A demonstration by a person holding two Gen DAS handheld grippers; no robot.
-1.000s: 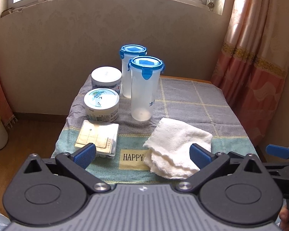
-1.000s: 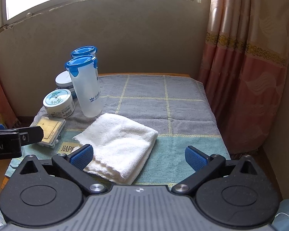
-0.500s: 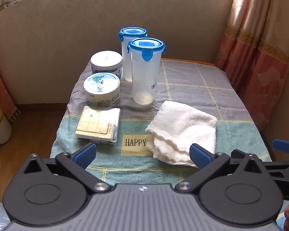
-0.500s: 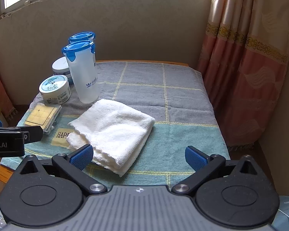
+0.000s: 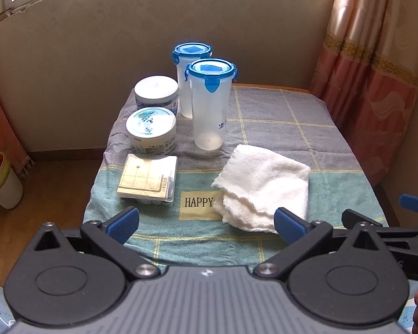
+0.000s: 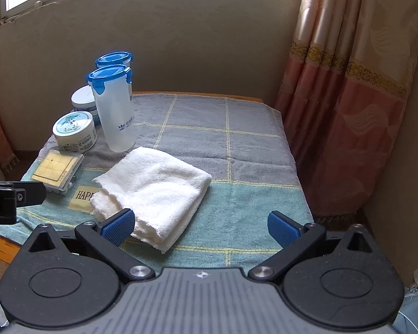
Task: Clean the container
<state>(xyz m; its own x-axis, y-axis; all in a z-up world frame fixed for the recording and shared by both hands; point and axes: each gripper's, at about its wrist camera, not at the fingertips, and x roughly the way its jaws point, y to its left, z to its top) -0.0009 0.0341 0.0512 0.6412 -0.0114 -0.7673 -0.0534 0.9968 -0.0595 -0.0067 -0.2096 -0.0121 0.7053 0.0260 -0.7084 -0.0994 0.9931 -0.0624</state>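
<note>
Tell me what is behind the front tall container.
A second tall container with a blue lid stands behind the front container. Its lower right side is hidden.

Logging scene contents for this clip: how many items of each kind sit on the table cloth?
Tall clear containers with blue lids: 2
Short round white tubs: 2
Flat clear box: 1
Folded white towel: 1
Total: 6

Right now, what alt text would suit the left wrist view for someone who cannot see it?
An open hand-held gripper hovers over a cloth-covered table holding a folded white towel, two tall blue-lidded containers, two round tubs and a flat clear box.
</note>
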